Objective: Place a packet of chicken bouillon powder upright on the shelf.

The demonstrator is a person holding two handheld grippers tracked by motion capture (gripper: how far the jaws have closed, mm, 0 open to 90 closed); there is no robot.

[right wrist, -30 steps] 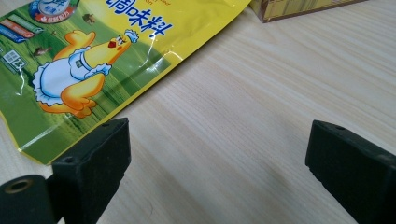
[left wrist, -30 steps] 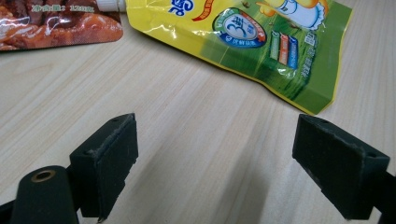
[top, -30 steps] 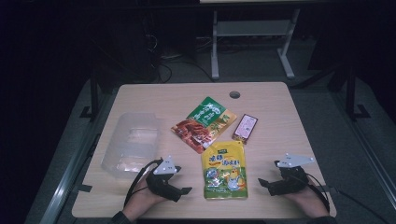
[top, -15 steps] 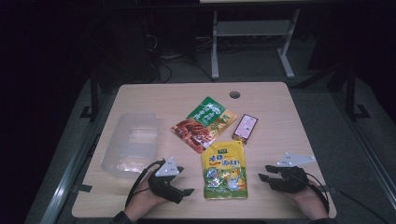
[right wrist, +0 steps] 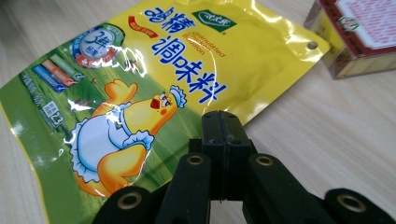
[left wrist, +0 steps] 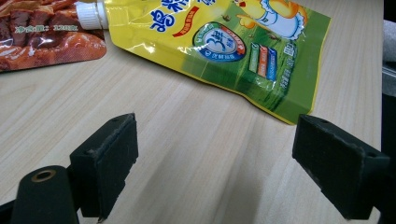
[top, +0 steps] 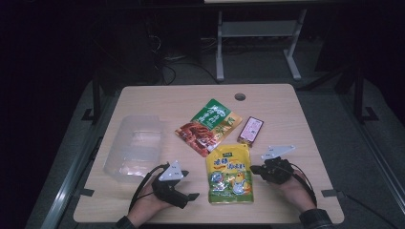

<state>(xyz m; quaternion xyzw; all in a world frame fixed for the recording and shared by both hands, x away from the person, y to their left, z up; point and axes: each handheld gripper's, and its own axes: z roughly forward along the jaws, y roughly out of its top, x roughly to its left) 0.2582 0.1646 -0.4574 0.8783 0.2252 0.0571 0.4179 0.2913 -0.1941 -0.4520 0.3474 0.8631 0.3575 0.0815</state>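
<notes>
we see the right gripper [top: 256, 168] with its two black jaws pressed flat together, nothing between them; they have just been closing. in the right gripper view its closed tips [right wrist: 223, 122] sit at the edge of the glossy yellow-and-green seasoning pouch with a cartoon chick [right wrist: 140, 88], low over it, though we cannot tell whether they touch the foil. the high view puts the same gripper just beside the pouch's [top: 229, 172] right edge, the person's hand [top: 296, 191] behind it.

the left gripper [top: 191, 194] stands wide open, its pads well apart over bare wood in the left gripper view [left wrist: 224, 168], gripping nothing. the pouch [left wrist: 224, 46] lies ahead of it there, near but apart from both pads.

each view adds something. the left gripper view shows the pouch's white screw cap [left wrist: 88, 14] lying against the red-brown flat snack packet [left wrist: 42, 37]. the right gripper view shows the punched hole at the pouch's corner and the small red-and-white box [right wrist: 359, 32] just beside it. from above we take in the light wooden table [top: 305, 124], with the clear plastic tub [top: 136, 148] to the left of the left gripper, the red-and-green packet [top: 207, 125] beyond the pouch, and the small box [top: 251, 130] to its right.
</notes>
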